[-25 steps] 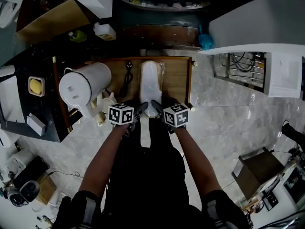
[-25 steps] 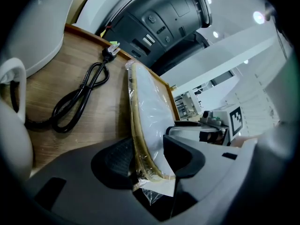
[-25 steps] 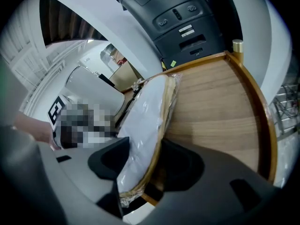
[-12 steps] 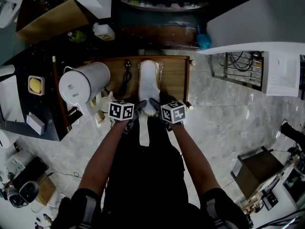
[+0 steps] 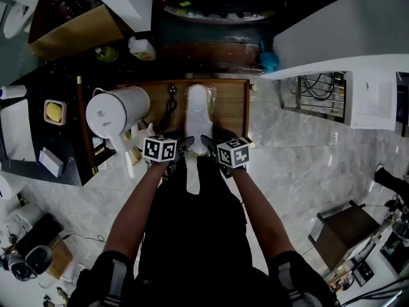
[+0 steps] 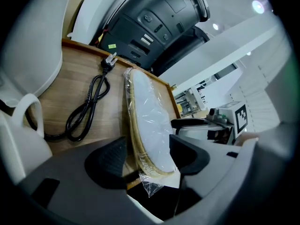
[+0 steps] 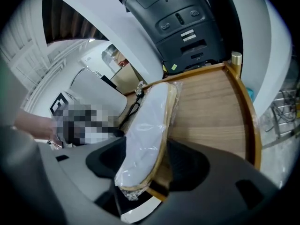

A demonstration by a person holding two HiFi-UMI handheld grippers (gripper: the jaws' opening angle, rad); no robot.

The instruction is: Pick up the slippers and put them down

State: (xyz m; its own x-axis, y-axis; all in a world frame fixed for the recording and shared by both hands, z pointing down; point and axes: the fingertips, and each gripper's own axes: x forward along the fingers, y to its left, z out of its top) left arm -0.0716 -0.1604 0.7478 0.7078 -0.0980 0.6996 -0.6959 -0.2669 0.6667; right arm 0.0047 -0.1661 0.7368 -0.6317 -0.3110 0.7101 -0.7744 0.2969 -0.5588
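Note:
A pair of white slippers (image 5: pixel 199 110) with tan soles, wrapped in clear plastic, lies lengthwise on the wooden table (image 5: pixel 233 107), heel end at the near edge. My left gripper (image 5: pixel 185 143) and right gripper (image 5: pixel 208 141) both sit at that near end, one from each side. In the left gripper view the slippers (image 6: pixel 147 121) stand between the left gripper's (image 6: pixel 147 158) jaws, which have just been opening; a gap shows beside one pad. In the right gripper view the slippers (image 7: pixel 150 125) run between the right gripper's (image 7: pixel 147 161) jaws, which have also just been opening.
A big white jug-shaped appliance (image 5: pixel 118 114) stands on the table's left part, with a black power cable (image 5: pixel 170 104) lying between it and the slippers. A dark machine (image 6: pixel 159 27) rises behind the table. Marble floor (image 5: pixel 300 158) spreads to the right.
Both grippers stay at the slippers' near end. Their fingers now stand a little wider apart around it than a second ago.

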